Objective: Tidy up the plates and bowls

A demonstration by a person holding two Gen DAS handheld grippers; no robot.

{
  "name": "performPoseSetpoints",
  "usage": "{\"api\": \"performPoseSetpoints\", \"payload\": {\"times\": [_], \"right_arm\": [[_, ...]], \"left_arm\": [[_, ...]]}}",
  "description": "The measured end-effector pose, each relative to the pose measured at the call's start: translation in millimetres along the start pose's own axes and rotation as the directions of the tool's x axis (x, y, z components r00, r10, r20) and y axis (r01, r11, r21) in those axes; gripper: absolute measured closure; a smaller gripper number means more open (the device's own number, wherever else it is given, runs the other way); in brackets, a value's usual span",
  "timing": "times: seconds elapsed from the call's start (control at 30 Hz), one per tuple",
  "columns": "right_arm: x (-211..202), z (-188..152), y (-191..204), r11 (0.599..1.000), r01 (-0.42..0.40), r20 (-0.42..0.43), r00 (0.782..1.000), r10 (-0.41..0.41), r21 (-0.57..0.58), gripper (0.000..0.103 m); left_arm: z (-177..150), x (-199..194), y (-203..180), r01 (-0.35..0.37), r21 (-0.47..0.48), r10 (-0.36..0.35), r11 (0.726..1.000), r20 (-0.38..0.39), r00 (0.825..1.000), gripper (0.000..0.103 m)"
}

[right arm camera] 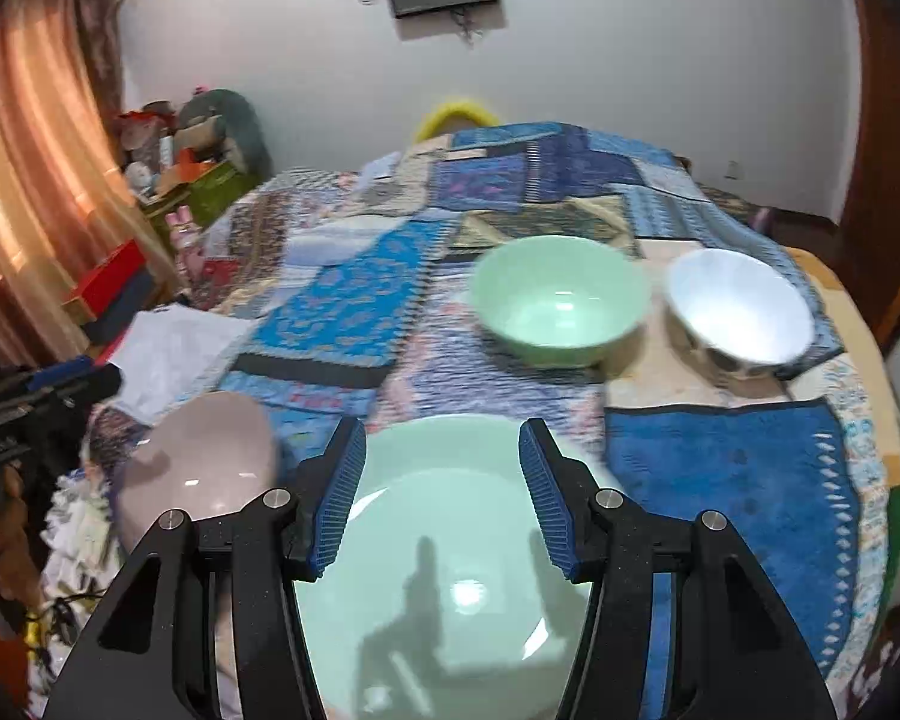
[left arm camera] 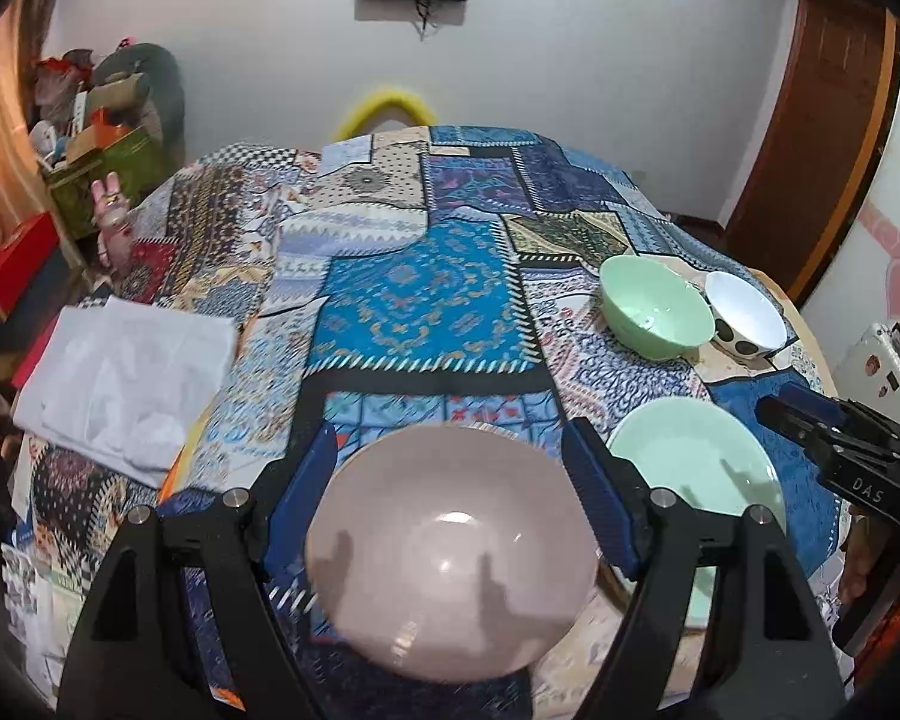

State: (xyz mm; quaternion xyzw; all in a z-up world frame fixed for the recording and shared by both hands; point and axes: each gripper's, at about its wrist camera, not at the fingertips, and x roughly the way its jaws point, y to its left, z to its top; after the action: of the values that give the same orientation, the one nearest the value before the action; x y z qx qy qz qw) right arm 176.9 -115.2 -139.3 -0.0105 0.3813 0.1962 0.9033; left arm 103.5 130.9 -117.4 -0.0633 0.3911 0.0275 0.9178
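Between my left gripper [left arm camera: 450,468] fingers, spread apart, nothing clamped: pink plate [left arm camera: 450,552], glossy, flat on patchwork cloth [left arm camera: 414,306]. My right gripper [right arm camera: 444,498] fingers also apart, over pale green plate [right arm camera: 444,570] just beside. Farther out: green bowl [right arm camera: 561,300], white spotted bowl [right arm camera: 741,312], side by side.

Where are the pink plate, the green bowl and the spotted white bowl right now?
pink plate [left arm camera: 450,546]: left wrist view, centre of its face.
green bowl [right arm camera: 561,300]: right wrist view, inside bottom.
spotted white bowl [right arm camera: 741,303]: right wrist view, inner wall.
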Motion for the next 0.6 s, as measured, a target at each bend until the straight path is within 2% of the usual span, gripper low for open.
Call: {"api": "performPoseSetpoints", "payload": {"times": [0.23,0.33,0.5,0.6], "right_arm": [[14,18,-36,0.995,0.094,0.01,0.996,-0.094,-0.016,0.053],[23,27,-49,0.996,0.094,0.007,0.996,-0.094,-0.006,0.053],[45,40,-66,0.997,0.065,-0.028,0.998,-0.064,0.03,0.053],[56,46,-75,0.997,0.061,-0.041,0.997,-0.06,0.041,0.053]], "left_arm": [[40,42,-30,0.037,0.032,-0.035,0.999,-0.069,0.997,0.024],[55,62,-41,0.048,0.042,-0.044,0.998,-0.099,0.994,0.024],[78,92,-66,0.024,0.113,-0.012,0.993,-0.103,0.995,0.024],[89,116,-78,0.048,0.136,-0.029,0.99,-0.141,0.99,0.024]]}}
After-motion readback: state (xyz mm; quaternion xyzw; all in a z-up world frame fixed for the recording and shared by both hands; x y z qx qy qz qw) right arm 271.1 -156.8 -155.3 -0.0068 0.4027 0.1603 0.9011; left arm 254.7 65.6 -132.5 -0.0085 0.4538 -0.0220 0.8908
